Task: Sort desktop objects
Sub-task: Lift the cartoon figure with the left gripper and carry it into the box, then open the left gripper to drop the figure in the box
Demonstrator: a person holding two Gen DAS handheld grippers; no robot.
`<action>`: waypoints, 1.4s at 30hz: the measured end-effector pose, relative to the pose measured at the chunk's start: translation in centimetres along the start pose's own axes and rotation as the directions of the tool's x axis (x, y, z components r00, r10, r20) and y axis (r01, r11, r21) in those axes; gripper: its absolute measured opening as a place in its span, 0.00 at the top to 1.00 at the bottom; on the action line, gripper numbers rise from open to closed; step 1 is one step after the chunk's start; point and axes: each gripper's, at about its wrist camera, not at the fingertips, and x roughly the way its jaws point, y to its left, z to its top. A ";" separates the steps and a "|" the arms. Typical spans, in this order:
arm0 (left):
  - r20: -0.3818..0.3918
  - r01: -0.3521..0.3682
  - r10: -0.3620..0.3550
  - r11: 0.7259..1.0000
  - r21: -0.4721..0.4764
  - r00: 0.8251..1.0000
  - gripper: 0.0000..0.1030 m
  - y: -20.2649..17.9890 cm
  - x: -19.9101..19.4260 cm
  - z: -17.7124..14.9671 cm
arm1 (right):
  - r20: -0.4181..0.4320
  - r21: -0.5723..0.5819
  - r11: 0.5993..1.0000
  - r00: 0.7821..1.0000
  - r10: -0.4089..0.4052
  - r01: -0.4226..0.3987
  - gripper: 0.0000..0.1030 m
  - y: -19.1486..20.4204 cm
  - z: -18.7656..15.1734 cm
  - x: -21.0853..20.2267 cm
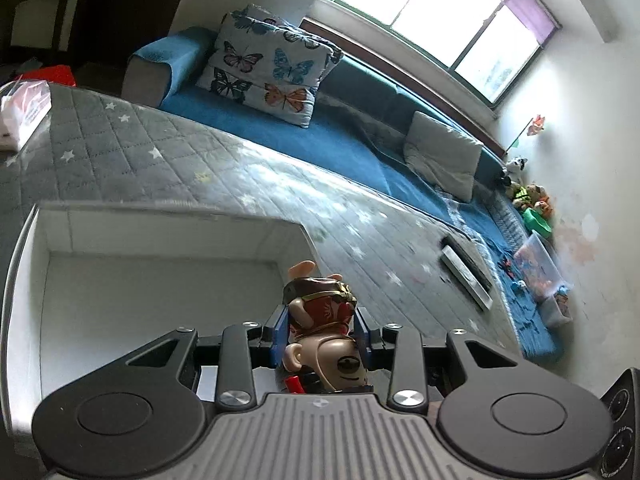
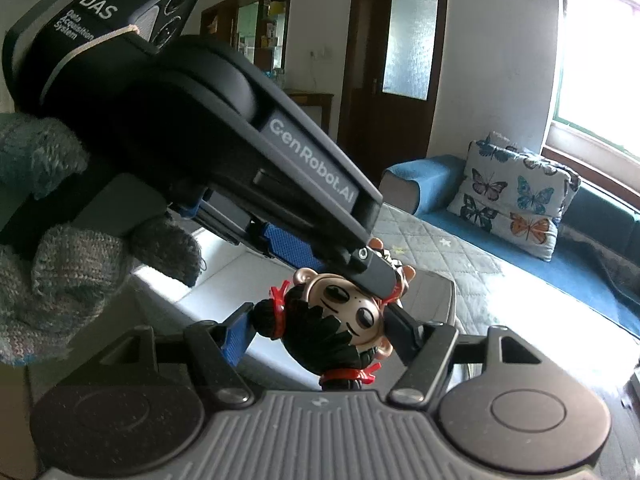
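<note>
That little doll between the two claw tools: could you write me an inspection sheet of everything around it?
Surface: grey quilted star-print cover.
Job's things: big-headed figurine, upside down; white open box below it.
Clutter: remote control; tissue pack.
Grippers: left gripper, jaws clamped on the figurine's body; right gripper, jaws around its head, contact unclear; gloved hand holds the left one.
Cables: nothing seen.
Surroundings: blue sofa, butterfly cushion, window, toys in the corner.

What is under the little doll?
Under the doll, held by the left gripper, sits a white box. Its visible floor looks bare; the gripper hides the nearest part.
</note>
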 end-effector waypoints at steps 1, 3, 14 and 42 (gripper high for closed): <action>-0.007 -0.005 0.005 1.000 -0.009 1.000 0.64 0.5 0.7 0.5 | -0.006 0.002 1.000 1.000 0.003 -0.003 0.32 -0.4 0.3 0.8; -0.023 -0.014 0.013 1.000 -0.017 1.000 0.64 1.5 2.3 1.4 | -0.033 0.009 1.000 0.999 0.012 -0.012 0.32 -1.0 0.5 2.6; -0.128 -0.013 0.000 0.996 -0.094 0.992 0.63 6.1 9.6 2.5 | -0.199 0.054 0.998 0.978 0.054 -0.044 0.32 -2.5 -0.8 8.6; -0.067 -0.049 0.045 0.996 -0.070 0.997 0.62 5.0 6.2 1.4 | -0.200 0.032 0.999 0.980 -0.004 0.011 0.21 -24.4 6.7 19.4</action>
